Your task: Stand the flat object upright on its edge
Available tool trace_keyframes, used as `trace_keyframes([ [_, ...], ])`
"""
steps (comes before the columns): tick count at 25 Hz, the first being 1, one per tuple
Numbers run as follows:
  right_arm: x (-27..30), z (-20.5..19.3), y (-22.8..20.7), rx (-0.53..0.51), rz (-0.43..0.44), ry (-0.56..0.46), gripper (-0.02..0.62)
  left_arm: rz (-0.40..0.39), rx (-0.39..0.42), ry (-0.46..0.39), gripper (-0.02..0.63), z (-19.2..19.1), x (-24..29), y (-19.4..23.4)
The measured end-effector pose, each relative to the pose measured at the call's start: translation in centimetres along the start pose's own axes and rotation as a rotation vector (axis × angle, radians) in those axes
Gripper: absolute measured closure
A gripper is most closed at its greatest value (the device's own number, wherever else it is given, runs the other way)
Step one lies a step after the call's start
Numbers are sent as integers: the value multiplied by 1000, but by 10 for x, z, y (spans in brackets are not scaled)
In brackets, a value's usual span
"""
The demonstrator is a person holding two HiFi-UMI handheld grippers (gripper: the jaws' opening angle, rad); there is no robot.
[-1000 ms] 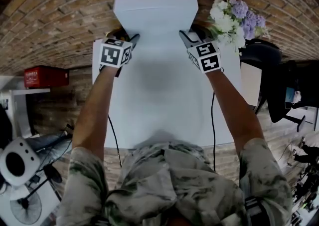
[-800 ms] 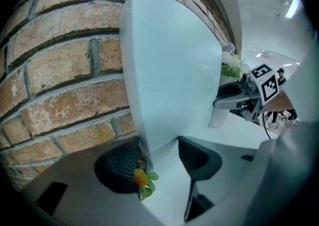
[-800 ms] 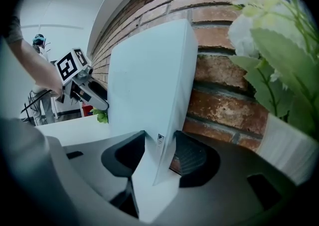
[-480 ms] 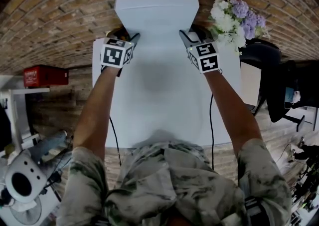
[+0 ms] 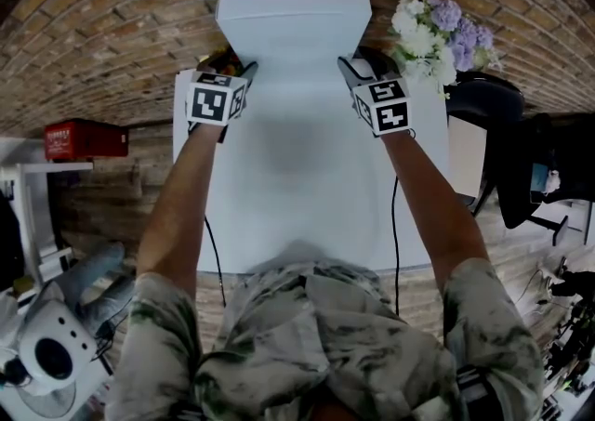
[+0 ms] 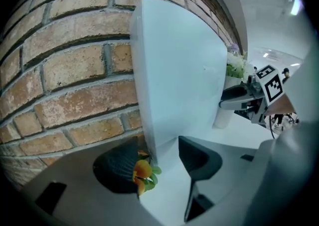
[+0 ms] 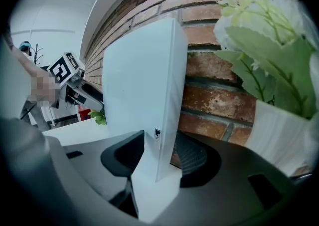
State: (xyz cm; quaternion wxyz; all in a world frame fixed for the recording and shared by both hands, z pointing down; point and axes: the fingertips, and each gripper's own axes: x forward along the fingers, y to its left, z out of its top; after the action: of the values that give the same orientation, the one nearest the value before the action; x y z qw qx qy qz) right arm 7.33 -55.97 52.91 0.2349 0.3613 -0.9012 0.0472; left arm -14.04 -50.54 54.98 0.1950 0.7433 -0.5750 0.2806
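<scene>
Running behind everything, the red-brown brick wall (image 5: 102,29) serves as a backstop, and the white rectangular table (image 5: 297,215) set against it gives a level surface to balance on. At the table's far end the large thin white flat panel (image 5: 290,24) stands upright on its lower edge, its broad face toward the person and just in front of the bricks. Whether it leans on them I cannot tell.

A bunch of white and lilac flowers in a white vase (image 5: 432,29) sits near the panel's right edge, so that side is cramped.

The left gripper (image 6: 162,161) straddles the panel's left edge low down, one pad behind and one in front. Bare table shows between the front pad and the panel, so the jaws are wide and guard rather than clamp.

The right gripper (image 7: 160,160) straddles the right edge likewise. Its jaws have just been opening and a gap shows behind the panel, probably a test of whether it balances alone.

A small orange and green sprig (image 6: 142,172) lies by the left gripper's rear pad.
</scene>
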Motion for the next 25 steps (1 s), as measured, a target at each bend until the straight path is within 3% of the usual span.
trace_keyframes([
  [17,-31,-7,19,7,4,-9,377,42,-23,-54,355,-7,-40,-13],
  [25,-60,-14,41,19,24,-22,390,25,-48,-101,356,-13,-71,-46],
])
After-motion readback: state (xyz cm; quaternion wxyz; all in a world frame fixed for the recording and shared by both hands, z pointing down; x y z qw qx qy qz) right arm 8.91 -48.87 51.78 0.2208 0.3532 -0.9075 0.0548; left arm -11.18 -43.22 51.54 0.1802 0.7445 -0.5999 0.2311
